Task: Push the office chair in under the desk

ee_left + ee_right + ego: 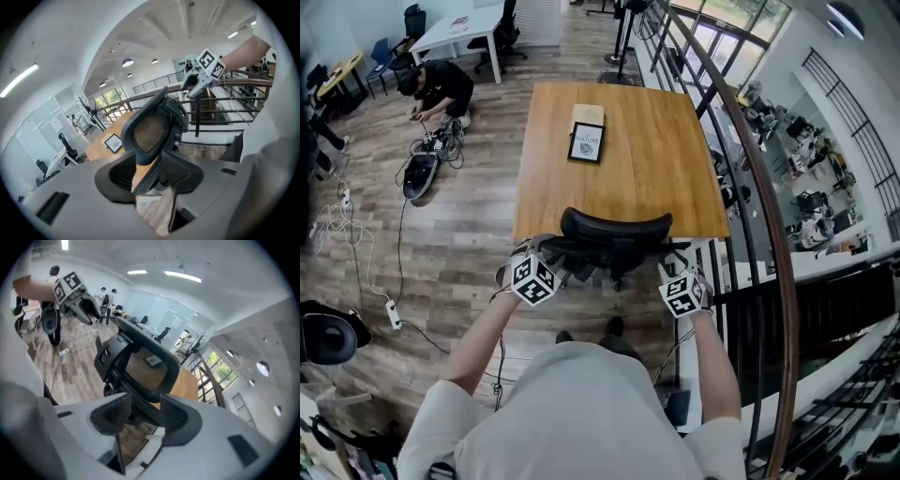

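The office chair (614, 234) has its backrest at the desk's (656, 159) near edge. The left gripper (150, 176) has its jaws half apart, with the backrest rim between them but unclamped. The right gripper (145, 416) gapes wide, the rim just ahead. Push evenly on both sides, straight deskward — uneven pressure would likely swivel it.
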The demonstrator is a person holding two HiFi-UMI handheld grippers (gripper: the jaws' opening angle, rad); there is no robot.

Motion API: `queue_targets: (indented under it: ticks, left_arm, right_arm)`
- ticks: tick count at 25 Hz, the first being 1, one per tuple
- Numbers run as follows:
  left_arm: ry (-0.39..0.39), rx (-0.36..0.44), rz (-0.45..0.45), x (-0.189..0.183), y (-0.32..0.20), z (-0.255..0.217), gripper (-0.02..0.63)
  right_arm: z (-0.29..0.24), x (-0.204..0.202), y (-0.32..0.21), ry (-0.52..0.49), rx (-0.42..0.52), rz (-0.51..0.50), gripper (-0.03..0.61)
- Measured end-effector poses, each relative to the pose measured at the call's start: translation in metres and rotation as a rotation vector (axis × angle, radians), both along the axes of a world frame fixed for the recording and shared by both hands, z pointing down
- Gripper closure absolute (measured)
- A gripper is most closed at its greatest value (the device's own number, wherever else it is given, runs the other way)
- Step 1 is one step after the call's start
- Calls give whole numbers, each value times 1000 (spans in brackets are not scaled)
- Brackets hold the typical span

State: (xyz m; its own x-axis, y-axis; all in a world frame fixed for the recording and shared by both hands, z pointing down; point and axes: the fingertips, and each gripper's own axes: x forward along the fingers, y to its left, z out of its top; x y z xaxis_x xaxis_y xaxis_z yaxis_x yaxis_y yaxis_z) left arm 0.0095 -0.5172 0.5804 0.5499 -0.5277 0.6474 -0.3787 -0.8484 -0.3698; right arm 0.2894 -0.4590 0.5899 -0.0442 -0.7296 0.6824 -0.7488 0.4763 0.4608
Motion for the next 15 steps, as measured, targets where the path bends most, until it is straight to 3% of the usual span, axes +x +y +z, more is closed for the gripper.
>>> queue_targets:
  ticks: [5, 8, 11, 15]
  left_arm:
    - [218, -45, -48, 13, 13, -32, 474]
    - [320, -66, -87, 19, 20, -49, 527]
    - [364, -63, -112, 24, 23, -61, 577]
    - [394, -51, -145, 34, 29, -79, 591]
  right_arm:
    - [-35, -14, 12, -281, 76, 82, 414]
    - [-56, -23, 15, -382, 127, 83, 420]
    - [-69, -33, 15, -432, 163, 43, 431]
    - [-88, -43, 16, -467, 217, -11, 483]
